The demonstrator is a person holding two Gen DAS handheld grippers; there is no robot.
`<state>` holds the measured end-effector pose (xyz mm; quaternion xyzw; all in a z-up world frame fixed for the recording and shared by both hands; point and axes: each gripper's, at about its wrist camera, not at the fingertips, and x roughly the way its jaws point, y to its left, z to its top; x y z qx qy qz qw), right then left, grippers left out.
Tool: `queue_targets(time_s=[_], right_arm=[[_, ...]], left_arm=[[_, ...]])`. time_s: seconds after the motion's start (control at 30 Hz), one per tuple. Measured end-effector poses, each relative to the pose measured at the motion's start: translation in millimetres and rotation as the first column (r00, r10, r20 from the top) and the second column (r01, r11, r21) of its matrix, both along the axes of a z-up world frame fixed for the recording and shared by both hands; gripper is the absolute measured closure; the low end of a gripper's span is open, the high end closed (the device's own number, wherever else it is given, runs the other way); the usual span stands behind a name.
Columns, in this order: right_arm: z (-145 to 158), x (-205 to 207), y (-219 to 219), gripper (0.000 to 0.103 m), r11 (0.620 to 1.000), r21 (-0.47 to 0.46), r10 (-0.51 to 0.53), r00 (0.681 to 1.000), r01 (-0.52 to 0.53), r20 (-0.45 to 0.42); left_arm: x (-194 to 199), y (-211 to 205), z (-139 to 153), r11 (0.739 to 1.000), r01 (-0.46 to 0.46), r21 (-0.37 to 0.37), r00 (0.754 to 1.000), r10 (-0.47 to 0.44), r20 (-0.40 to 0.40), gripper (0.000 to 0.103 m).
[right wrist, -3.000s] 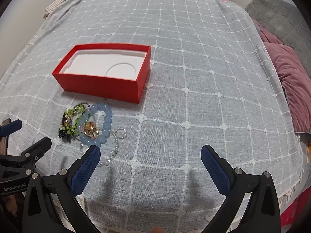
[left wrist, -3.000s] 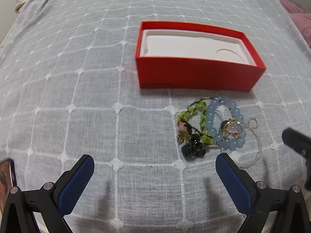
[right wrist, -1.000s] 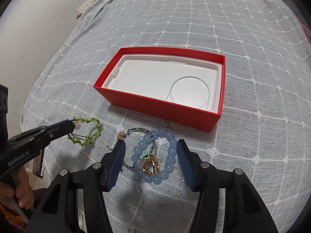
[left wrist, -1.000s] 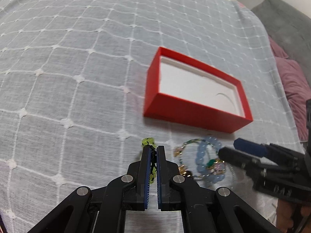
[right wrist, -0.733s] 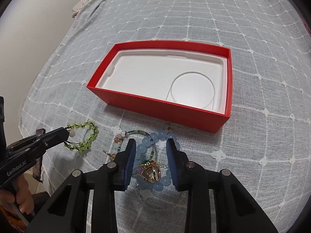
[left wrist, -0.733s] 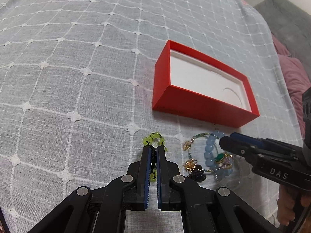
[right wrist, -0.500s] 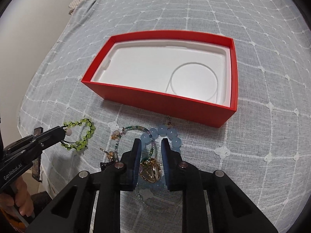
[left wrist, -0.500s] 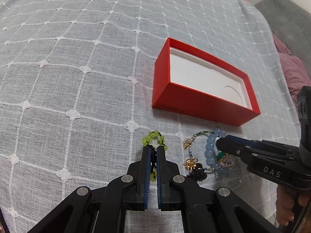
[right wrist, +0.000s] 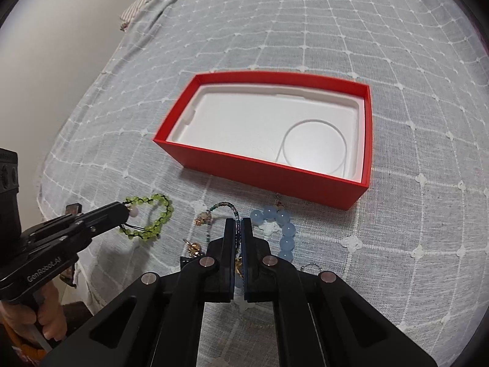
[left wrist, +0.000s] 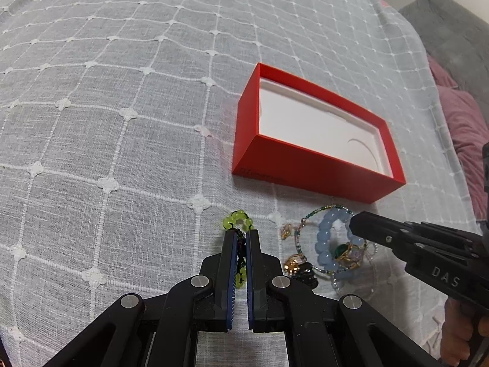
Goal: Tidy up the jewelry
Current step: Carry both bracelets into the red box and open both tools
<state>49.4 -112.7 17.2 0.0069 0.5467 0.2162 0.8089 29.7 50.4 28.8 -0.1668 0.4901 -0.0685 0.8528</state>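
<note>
On the grey checked bedspread (left wrist: 122, 128) I logged a red box (right wrist: 269, 171), lid off, white moulded tray showing, nothing in it. Just in front of the box lay the jewelry cluster. My left gripper (left wrist: 240, 235) was clenched on the green bead bracelet (right wrist: 152, 217), which sat apart from the cluster, to its left. My right gripper (right wrist: 238, 223) was pinched shut over the pale blue bead bracelet (right wrist: 282, 229), a thin beaded strand caught between the pads. Beside it I noted a gold charm (left wrist: 293, 264), a black piece (left wrist: 304, 275) and a clear bead chain (left wrist: 351, 289), loosely tangled together.
</note>
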Motion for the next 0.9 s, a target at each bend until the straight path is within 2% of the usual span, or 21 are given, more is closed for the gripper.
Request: queue_targets(time_s=[0.47, 0.7, 0.9], right_arm=[[42.9, -6.3, -1.6, 0.100, 1.000, 0.030, 0.005, 0.995, -0.008, 0.104], [72.7, 0.5, -17.0, 0.100, 0.997, 0.067, -0.047, 0.985, 0.037, 0.163], [84.4, 12.5, -35.5, 0.100, 0.993, 0.071, -0.108, 0.976, 0.096, 0.189]], left_arm=[[12.2, -14.9, 42.3, 1.000, 0.018, -0.007, 0.994, -0.017, 0.104, 0.103], [31.0, -29.1, 62.5, 0.998, 0.044, -0.051, 0.986, -0.035, 0.163, 0.103], [60.3, -49.1, 61.9, 0.988, 0.083, -0.128, 0.981, -0.058, 0.186, 0.103]])
